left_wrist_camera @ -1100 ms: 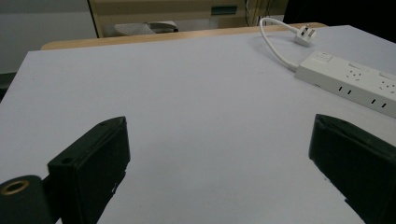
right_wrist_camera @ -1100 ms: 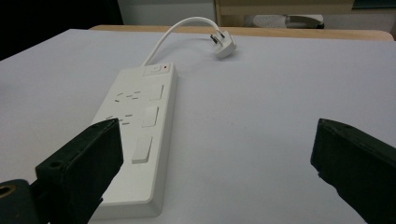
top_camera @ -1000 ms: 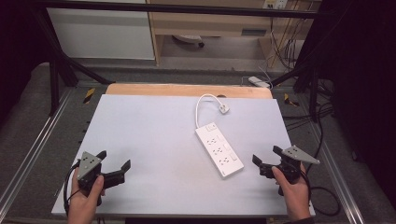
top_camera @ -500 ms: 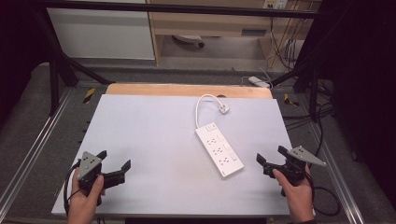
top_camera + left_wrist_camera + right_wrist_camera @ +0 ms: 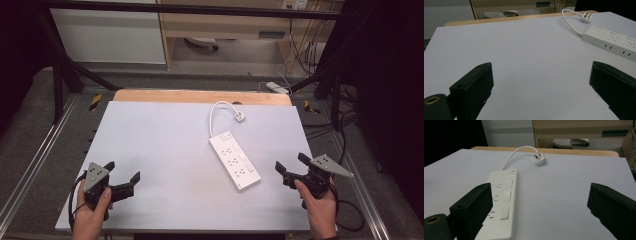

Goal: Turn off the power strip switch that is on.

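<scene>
Right hand-held gripper (image 5: pixel 289 166): held in the person's right hand (image 5: pixel 320 205) at the near right edge of the tabletop (image 5: pixel 160 145), jaws spread wide with nothing between them. In the right gripper view the two black jaws stand far apart, and the near end of the white power strip (image 5: pixel 502 202) lies just ahead of the left jaw, not touching it as far as can be judged.

Left hand-held gripper (image 5: pixel 122 176): held in the person's left hand (image 5: pixel 90 217) at the near left corner of the tabletop, jaws likewise spread and empty (bare surface between them in the left gripper view). It is well apart from the power strip.

Power strip (image 5: pixel 234 160): lies flat, right of centre on the tabletop, set at a diagonal, its near end pointing toward the right hand-held gripper. Three sockets and their switches face up. Its white cord (image 5: pixel 216 112) loops from the far end toward the back of the tabletop and ends in a plug (image 5: pixel 240 116), lying loose near the wooden back edge (image 5: pixel 200 96).
</scene>
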`<state>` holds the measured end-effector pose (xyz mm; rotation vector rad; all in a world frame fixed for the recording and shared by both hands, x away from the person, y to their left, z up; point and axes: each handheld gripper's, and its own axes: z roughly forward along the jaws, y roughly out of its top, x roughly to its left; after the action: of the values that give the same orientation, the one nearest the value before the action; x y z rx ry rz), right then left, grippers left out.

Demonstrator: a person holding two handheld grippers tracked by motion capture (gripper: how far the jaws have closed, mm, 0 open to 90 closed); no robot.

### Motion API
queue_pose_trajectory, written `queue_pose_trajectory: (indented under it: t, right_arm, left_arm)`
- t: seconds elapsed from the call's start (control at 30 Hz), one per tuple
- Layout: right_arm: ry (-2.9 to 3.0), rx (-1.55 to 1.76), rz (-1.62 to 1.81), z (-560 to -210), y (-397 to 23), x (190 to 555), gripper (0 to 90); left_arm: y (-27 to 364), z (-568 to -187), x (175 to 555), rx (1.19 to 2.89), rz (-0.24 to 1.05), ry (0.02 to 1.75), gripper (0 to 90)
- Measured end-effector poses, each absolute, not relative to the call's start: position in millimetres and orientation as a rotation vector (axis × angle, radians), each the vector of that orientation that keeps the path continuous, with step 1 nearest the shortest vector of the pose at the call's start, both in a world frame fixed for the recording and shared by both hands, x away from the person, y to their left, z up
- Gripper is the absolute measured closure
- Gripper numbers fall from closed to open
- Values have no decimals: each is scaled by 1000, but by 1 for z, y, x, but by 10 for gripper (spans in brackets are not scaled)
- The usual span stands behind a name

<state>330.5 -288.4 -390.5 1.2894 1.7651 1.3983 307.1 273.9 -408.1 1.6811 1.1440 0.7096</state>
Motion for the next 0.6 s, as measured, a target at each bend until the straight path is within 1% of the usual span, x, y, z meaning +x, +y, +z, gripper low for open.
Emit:
queue_pose_trajectory:
  t: [0.13, 0.4, 0.6]
  right_arm:
    - [1754, 1284, 1388, -385, -287, 330, 83]
    - [1767, 1228, 1410, -370, -275, 326, 174]
    - [1778, 1188, 1429, -366, -264, 326, 236]
  left_arm:
    - [274, -408, 307, 1682, 709, 1144, 53]
    - [274, -408, 307, 1687, 712, 1142, 53]
    - [274, -409, 307, 1687, 710, 1143, 53]
